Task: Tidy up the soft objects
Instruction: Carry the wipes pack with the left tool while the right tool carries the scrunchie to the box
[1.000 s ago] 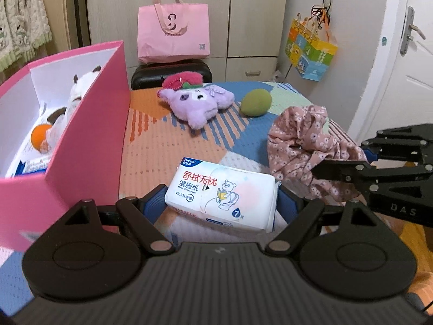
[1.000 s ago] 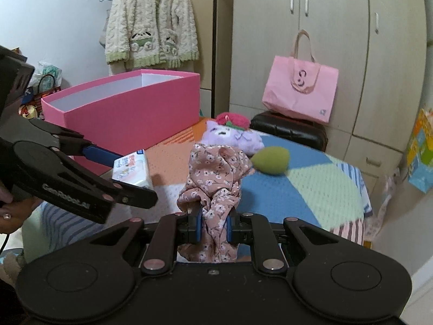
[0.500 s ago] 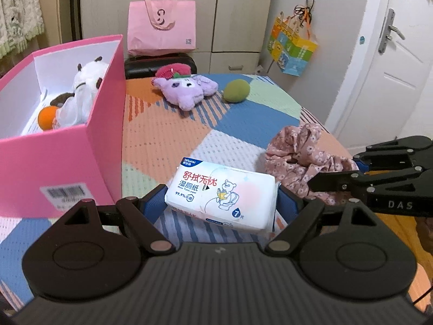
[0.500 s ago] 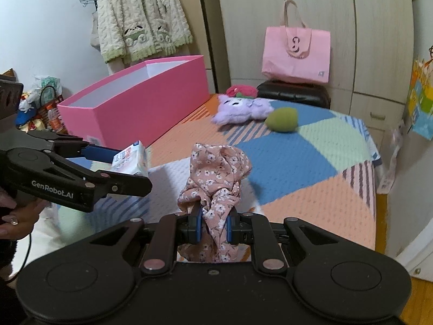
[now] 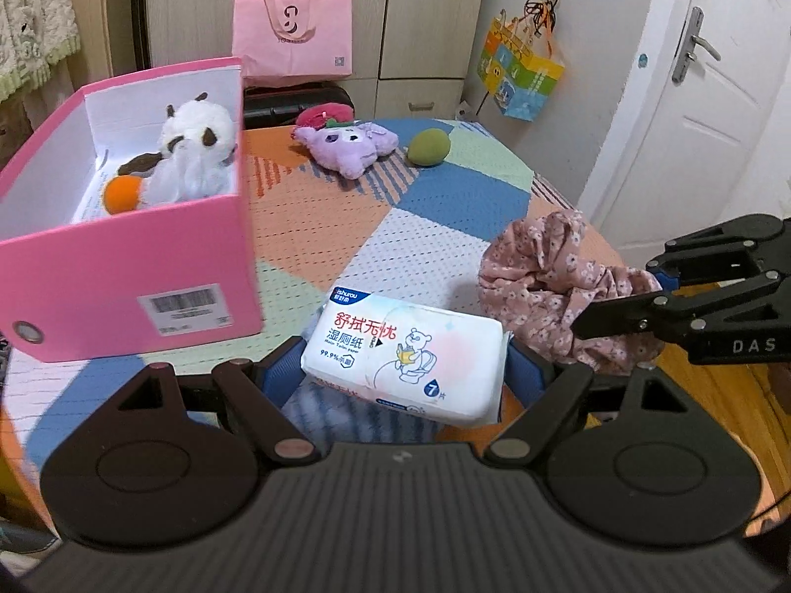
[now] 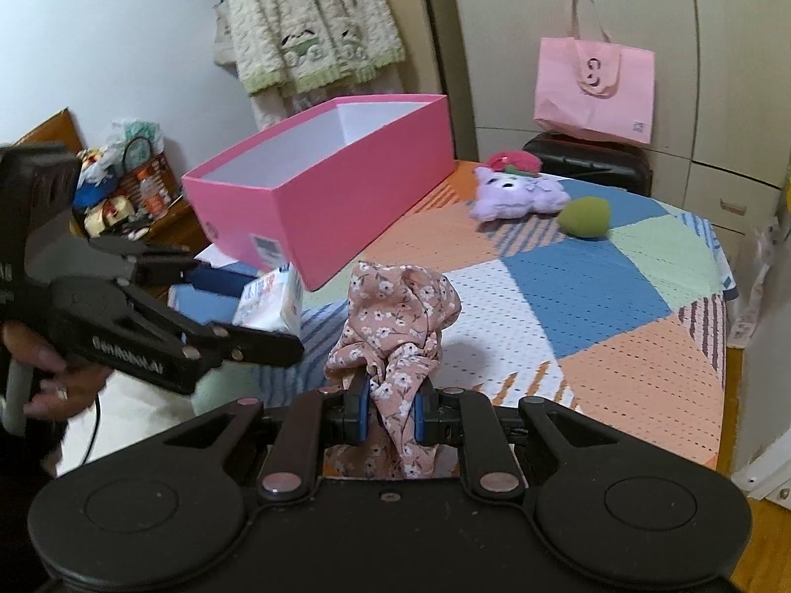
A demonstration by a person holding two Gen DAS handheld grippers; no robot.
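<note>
— What do we record as changed over the last second?

— We find both grippers raised and drawn back from the patchwork-covered table. The open pink cardboard box now shows its barcode end and more of its inside, the white plush toy included.

— And the held items?

— The white rectangular wet-wipes pack and the pink floral fabric bundle have travelled with the grippers. The bundle sits lower against the tabletop in our right wrist view.
</note>
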